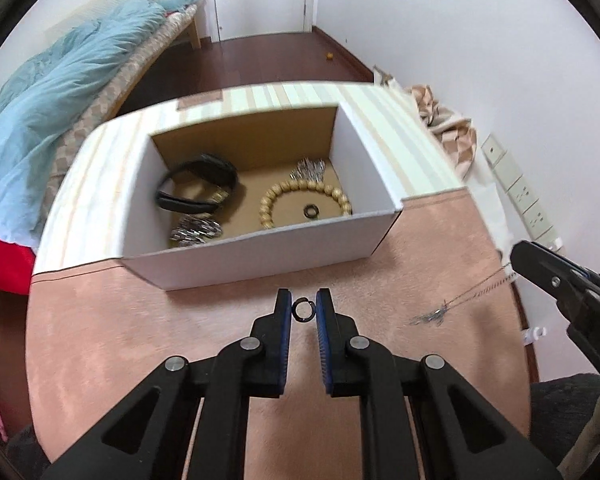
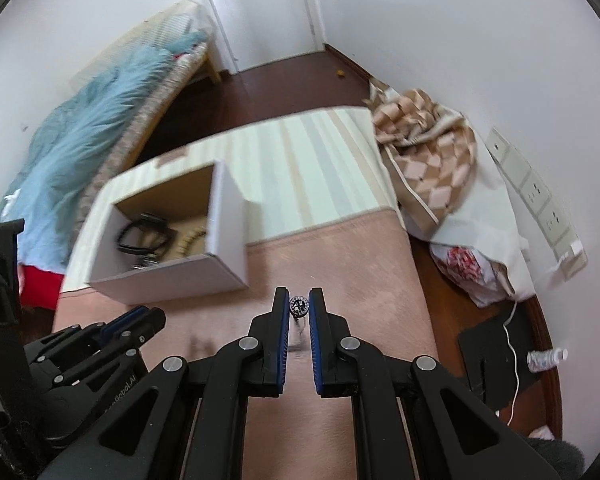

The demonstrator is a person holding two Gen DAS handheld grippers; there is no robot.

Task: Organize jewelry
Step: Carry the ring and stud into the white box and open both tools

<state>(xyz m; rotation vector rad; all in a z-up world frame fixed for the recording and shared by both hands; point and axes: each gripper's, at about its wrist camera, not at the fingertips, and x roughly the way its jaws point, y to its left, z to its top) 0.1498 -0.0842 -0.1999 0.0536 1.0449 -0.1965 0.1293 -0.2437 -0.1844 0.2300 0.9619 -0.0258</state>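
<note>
The box (image 1: pixel 260 256) sits open just ahead of the left gripper (image 1: pixel 304 309), already holding a black band (image 1: pixel 198 190), a bead bracelet (image 1: pixel 306 200), a small ring (image 1: pixel 311 211) and two silver pieces. It likely serves as the collecting place, so each piece is carried toward it.

The left jaws stand nearly closed, with a small dark ring (image 1: pixel 303 310) pinched between their tips. The ring appears to touch both blue pads, and it is held above the pink surface (image 1: pixel 140 320), short of the box wall. My judgement is that it goes over the near wall next.

The right gripper (image 2: pixel 299 306) is also narrowed to a slim gap, gripping a small round ornament (image 2: pixel 299 305) at the tips. In the left view a thin chain (image 1: pixel 472 294) runs from the right jaws down to a pendant (image 1: pixel 430 316) low near the surface. So the necklace dangles, probably lifted by one end to keep it untangled. The box lies ahead and left of these jaws.
</note>
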